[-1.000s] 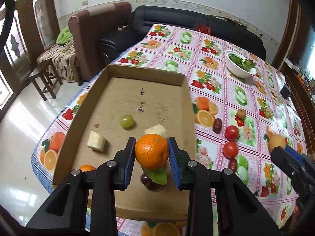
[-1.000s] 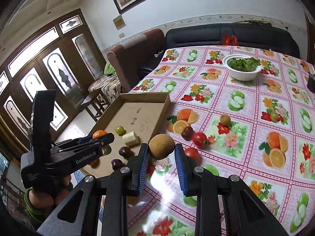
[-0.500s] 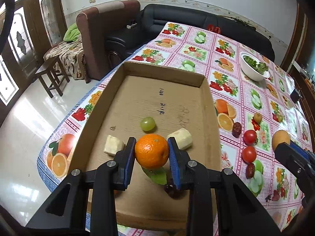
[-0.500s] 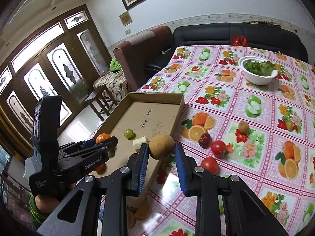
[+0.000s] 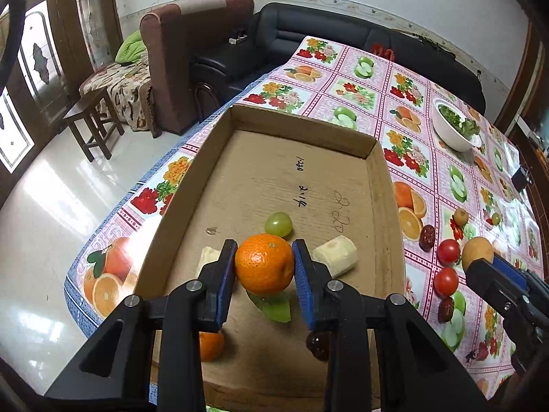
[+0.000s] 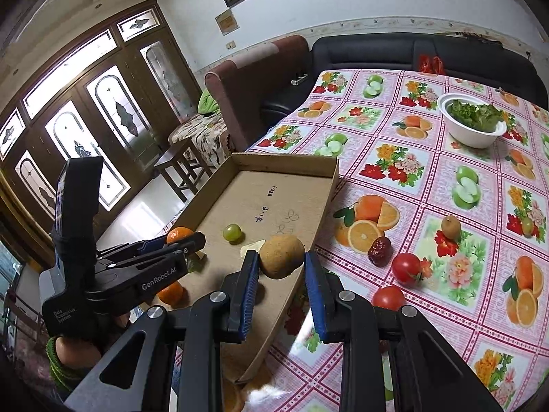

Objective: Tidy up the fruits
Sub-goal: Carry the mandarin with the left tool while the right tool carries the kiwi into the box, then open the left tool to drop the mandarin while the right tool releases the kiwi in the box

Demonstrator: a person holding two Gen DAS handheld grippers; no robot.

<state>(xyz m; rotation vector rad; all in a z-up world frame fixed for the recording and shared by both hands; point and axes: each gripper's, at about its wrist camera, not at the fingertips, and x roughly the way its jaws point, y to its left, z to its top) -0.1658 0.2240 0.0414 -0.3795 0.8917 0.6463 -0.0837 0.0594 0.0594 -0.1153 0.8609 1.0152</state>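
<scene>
Left fingers (image 5: 264,267) are clamped on the orange (image 5: 265,263), blue pads tight on both its sides, a green leaf (image 5: 274,305) hanging under it. It sits above the near half of the box (image 5: 384,213). Below the left finger a second orange (image 5: 210,345) lies on the box floor; below the right finger, a dark date (image 5: 317,343). Just past the fingertips, a pale chunk (image 5: 338,254) on the right and another chunk (image 5: 207,257) on the left, then a green grape (image 5: 278,224) straight ahead.

Over to the right fingers (image 6: 281,261): closed on a brown round fruit (image 6: 281,255), pinched between the pads, held right over the box's near right wall (image 6: 308,254). To the right of these fingers, out on the surface (image 6: 429,171), two tomatoes (image 6: 406,267), then a red date (image 6: 379,250), then a small brown fruit (image 6: 450,226). Far beyond, a white bowl (image 6: 471,134) of greens.
</scene>
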